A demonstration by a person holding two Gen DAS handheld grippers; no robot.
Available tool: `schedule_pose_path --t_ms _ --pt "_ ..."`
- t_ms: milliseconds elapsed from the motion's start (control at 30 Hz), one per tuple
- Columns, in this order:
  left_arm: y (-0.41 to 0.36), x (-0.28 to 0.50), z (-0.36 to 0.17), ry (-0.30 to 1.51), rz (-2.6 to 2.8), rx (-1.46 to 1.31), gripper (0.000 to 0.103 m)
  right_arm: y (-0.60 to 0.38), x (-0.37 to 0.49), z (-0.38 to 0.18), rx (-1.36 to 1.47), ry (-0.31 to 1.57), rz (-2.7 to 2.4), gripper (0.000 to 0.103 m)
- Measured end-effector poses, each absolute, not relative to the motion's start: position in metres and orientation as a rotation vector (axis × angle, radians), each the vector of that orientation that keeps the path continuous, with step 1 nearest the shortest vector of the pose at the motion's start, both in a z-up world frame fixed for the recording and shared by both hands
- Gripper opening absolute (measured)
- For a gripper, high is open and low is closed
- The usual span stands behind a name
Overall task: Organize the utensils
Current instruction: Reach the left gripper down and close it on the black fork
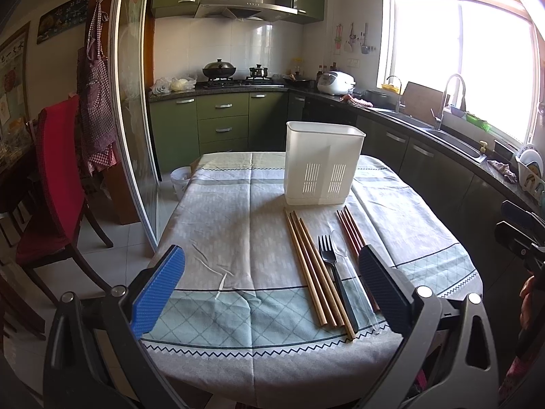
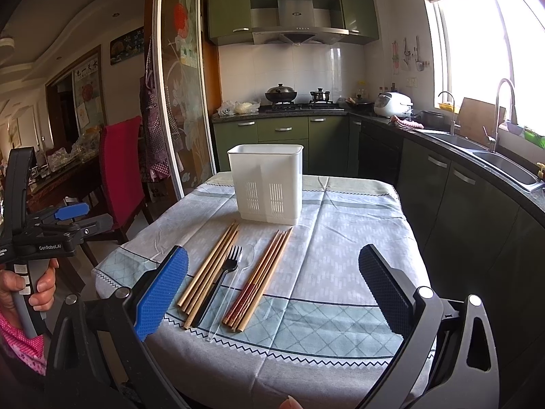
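Patterned grey-teal tablecloth, both jaws wide, holding nothing. Ahead between right gripper jaws: light wooden chopsticks, black plastic fork, probably a clear plastic spoon, reddish-brown chopsticks; white slotted plastic utensil holder beyond. Left gripper likewise. Risk: grabbing several touching sticks, scattering them.

Clear spoon partly behind tongs

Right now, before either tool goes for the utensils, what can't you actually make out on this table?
- Inside of the white slotted plastic utensil holder: both views sit below its rim, so its walls hide any contents.
- Clear plastic spoon: visible in the right view; in the left view only faint glints beside the black plastic fork.
- Dark red-handled chopsticks: in the left view, their near ends vanish behind the left tool's finger.
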State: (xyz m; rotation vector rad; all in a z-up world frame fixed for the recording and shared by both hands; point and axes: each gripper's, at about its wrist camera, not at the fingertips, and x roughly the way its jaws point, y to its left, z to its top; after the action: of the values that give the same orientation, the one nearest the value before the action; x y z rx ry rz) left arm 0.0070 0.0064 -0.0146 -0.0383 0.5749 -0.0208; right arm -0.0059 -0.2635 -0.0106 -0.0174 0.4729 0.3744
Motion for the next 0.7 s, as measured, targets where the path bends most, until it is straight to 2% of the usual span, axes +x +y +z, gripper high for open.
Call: schedule_pose_path --t_ms 100,267,567,633,700 --pt "0.001 0.028 -0.018 0.644 -0.041 -0.046 0.097 -0.267 0.003 -0.014 -0.011 0.505 0.363 0.099" --pt "-0.01 0.086 -0.039 0.868 -0.113 -0.129 0.097 -0.288 0.036 -0.025 0.085 0.644 0.353 0.099" --pt "-0.06 0.149 -0.078 1.181 -0.263 -0.173 0.097 -0.329 0.067 -0.03 0.172 0.717 0.297 0.099" --pt "-0.072 0.155 -0.081 1.235 -0.282 -0.159 0.094 -0.335 0.074 -0.033 0.188 0.745 0.294 0.099" --pt "-0.08 0.162 -0.085 1.277 -0.296 -0.147 0.076 -0.341 0.078 -0.038 0.211 0.77 0.311 0.099"
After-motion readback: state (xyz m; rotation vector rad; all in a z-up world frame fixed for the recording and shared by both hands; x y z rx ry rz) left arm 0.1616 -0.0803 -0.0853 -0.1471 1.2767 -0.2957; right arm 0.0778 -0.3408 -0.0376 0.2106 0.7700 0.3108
